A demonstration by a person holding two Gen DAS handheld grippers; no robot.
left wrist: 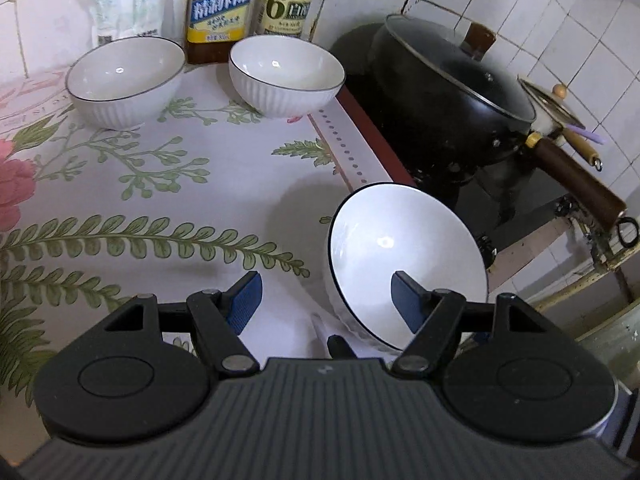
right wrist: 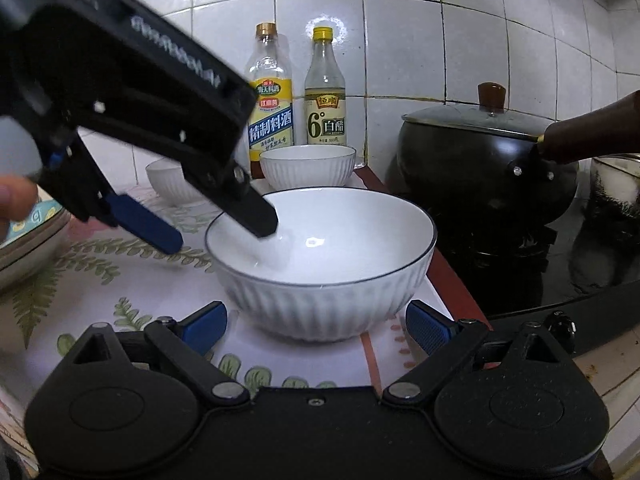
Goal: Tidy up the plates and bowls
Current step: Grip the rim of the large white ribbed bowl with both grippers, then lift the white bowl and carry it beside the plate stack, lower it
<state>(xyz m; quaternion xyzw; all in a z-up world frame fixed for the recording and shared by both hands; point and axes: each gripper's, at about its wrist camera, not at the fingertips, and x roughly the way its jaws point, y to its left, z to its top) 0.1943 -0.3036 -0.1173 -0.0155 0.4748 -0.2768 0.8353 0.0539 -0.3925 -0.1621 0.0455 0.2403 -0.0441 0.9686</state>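
A white ribbed bowl [left wrist: 384, 240] [right wrist: 320, 256] with a thin dark rim stands on the flowered cloth near the stove edge. My left gripper [left wrist: 325, 300] [right wrist: 219, 236] is open and straddles the bowl's left rim. One finger sits inside the bowl, and the blue-padded finger [right wrist: 148, 228] is outside, clear of the wall. My right gripper [right wrist: 318, 326] is open just in front of the bowl, with a fingertip on either side of its base and neither touching. Two more white bowls [left wrist: 124, 76] [left wrist: 286, 68] stand at the back by the wall.
Two bottles [right wrist: 268, 112] [right wrist: 325, 112] and a packet [left wrist: 120, 4] stand against the tiled wall. A black lidded pot [left wrist: 452, 92] [right wrist: 480, 168] sits on the stove to the right, its brown handle [right wrist: 592, 128] sticking out. Stacked patterned plates [right wrist: 28, 240] lie at left.
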